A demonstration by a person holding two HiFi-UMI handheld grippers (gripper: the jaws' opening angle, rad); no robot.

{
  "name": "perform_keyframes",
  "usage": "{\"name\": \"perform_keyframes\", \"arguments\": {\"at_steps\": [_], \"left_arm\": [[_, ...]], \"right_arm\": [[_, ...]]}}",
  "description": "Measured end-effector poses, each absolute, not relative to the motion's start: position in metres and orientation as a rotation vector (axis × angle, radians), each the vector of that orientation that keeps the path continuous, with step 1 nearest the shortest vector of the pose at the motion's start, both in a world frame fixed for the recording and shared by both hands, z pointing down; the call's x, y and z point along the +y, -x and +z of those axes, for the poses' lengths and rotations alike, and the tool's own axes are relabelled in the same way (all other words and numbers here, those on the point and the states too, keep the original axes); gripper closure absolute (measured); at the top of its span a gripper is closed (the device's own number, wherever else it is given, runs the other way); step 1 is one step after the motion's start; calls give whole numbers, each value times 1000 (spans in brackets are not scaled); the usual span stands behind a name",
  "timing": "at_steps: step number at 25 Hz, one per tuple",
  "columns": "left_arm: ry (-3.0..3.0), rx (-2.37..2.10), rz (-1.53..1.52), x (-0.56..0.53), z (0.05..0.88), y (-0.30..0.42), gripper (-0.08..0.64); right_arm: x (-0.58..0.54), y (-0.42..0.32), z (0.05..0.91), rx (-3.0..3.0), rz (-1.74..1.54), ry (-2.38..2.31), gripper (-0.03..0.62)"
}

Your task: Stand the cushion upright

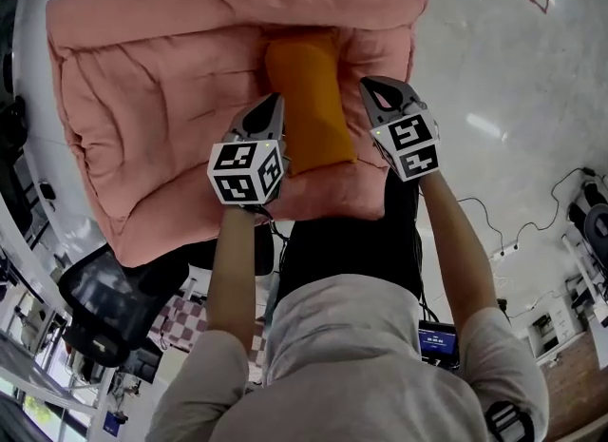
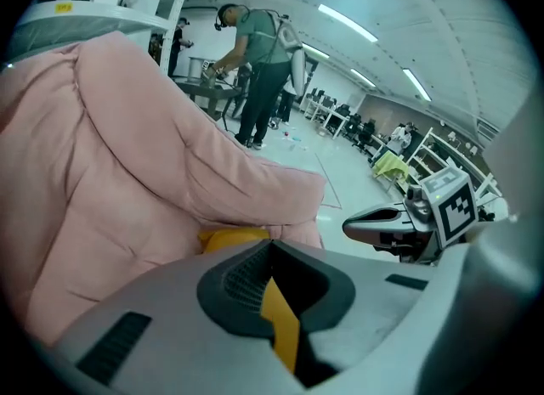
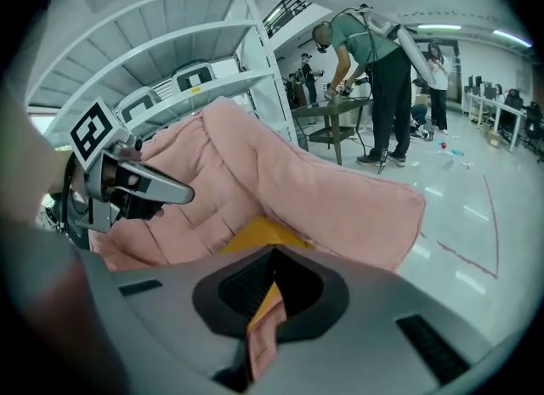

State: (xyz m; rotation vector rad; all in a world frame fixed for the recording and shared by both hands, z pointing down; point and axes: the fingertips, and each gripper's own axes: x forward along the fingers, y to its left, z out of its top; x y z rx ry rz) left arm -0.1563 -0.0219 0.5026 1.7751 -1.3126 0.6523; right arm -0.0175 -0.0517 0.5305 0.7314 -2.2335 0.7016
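An orange cushion [image 1: 309, 107] is seen lying flat along the seat of a pink padded lounger [image 1: 142, 98], its far end tucked against the backrest and its near end close to the seat's front edge. The lounger is set on a pale glossy floor [image 1: 494, 69].

2 hand-held grippers are pointed steeply down at the cushion, 1 on each side of its near half. The left gripper [image 1: 273, 103] is held with its tip just beside the cushion's left edge; whether the fabric is touched cannot be told. The right gripper [image 1: 372, 86] is held near the right edge, its tip over the pink padding beside the cushion. The cushion is thus flanked by the 2 tips and clasped by neither.

Both pairs of jaws are pressed together. In the left gripper view, only a thin sliver of orange is shown through the slit between the closed jaws, with the cushion's end visible just beyond them. In the right gripper view, orange and pink are shown through the same narrow slit, and a corner of the cushion is seen ahead against the pink seat.

The marker cubes [image 1: 247, 171] are carried just behind the jaws. A person [image 2: 259, 62] is seen bent over a table in the background
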Motion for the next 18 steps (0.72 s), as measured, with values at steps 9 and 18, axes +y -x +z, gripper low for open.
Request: {"name": "perform_keyframes", "arguments": {"at_steps": [9, 18], "left_arm": [[-1804, -1225, 724, -45, 557, 169, 546], [-1774, -1157, 825, -64, 626, 174, 546]], "right_arm": [[-71, 35, 584, -2229, 722, -735, 584], [-84, 34, 651, -2252, 812, -739, 584]]}}
